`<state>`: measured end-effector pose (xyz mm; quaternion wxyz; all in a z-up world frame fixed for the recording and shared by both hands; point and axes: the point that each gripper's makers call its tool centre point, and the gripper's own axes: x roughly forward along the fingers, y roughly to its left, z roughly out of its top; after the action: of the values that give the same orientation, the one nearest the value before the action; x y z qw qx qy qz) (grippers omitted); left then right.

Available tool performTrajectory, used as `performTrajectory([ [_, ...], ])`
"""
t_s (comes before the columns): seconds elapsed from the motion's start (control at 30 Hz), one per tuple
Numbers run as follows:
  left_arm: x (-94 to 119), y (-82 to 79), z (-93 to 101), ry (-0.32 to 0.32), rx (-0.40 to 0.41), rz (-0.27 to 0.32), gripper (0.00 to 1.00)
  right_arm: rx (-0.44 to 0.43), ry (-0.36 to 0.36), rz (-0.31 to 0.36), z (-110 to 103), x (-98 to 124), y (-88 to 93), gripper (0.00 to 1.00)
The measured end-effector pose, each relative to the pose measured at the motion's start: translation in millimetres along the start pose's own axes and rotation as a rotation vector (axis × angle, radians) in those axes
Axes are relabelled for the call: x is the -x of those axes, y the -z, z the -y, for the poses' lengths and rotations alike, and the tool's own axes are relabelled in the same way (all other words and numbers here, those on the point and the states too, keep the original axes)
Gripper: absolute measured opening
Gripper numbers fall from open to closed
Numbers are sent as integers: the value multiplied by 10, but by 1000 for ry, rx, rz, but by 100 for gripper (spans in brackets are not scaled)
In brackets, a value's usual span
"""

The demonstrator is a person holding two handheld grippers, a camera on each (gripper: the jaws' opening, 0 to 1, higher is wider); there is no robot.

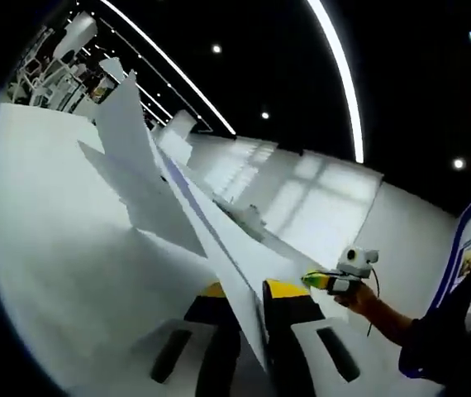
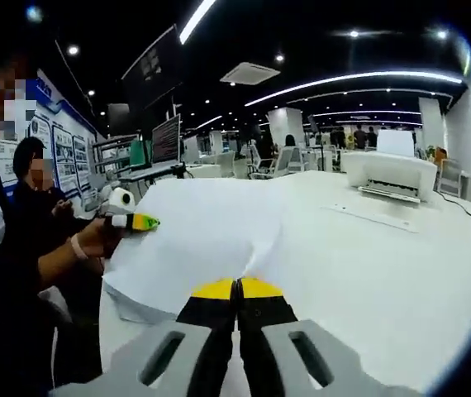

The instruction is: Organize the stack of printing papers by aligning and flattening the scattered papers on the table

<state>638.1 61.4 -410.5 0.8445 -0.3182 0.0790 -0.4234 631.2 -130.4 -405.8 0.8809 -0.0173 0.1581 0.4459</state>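
A stack of white printing paper (image 1: 149,178) stands on edge in the left gripper view, running up and away from my left gripper (image 1: 248,294), whose yellow-tipped jaws are shut on its near edge. At the stack's right side, a hand holds my right gripper (image 1: 325,281). In the right gripper view the same paper stack (image 2: 211,236) lies broad and slightly humped on the white table (image 2: 368,273). There my right gripper (image 2: 237,289) is shut on the stack's near edge. My left gripper (image 2: 139,222) grips the stack's left edge.
A white printer (image 2: 392,174) sits on the table at the far right, with a loose sheet (image 2: 376,217) in front of it. A person's arm (image 2: 45,256) and seated people are at the left. Desks and monitors (image 2: 165,136) stand beyond the table.
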Motion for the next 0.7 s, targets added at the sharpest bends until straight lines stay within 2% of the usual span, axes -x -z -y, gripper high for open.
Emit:
performTrajectory([
  [0.17,-2,20,-1,-13,-11,-1,14,-17,-68,15,-271,-122,56,0],
  [0.2,-3,24,11,-10,-10,-2,15,5,-82,5,-326,-141,94,0],
  [0.23,-3,29,13,-11,-8,-3,15,66,-75,-4,-324,-151,128,0],
  [0.27,0,28,2,-11,-3,-10,15,90,-67,-10,-321,-150,147,0],
  [0.3,0,29,-1,-9,0,-13,15,65,-74,-5,-338,-145,145,0],
  [0.33,1,35,5,-7,-2,-15,14,-18,-116,15,-424,-148,119,0],
  [0.37,-1,37,11,-7,-6,-15,14,-52,-127,16,-456,-151,122,0],
  [0.43,-1,21,-5,-7,-10,-13,14,-5,-147,17,-543,-198,158,0],
  [0.5,2,11,-20,-8,-11,-13,12,74,-128,10,-557,-236,170,0],
  [0.6,43,-47,-35,-10,-33,13,8,74,-128,19,-513,-227,125,1],
  [0.7,71,-138,-14,26,5,57,7,62,-80,21,-314,-186,119,28],
])
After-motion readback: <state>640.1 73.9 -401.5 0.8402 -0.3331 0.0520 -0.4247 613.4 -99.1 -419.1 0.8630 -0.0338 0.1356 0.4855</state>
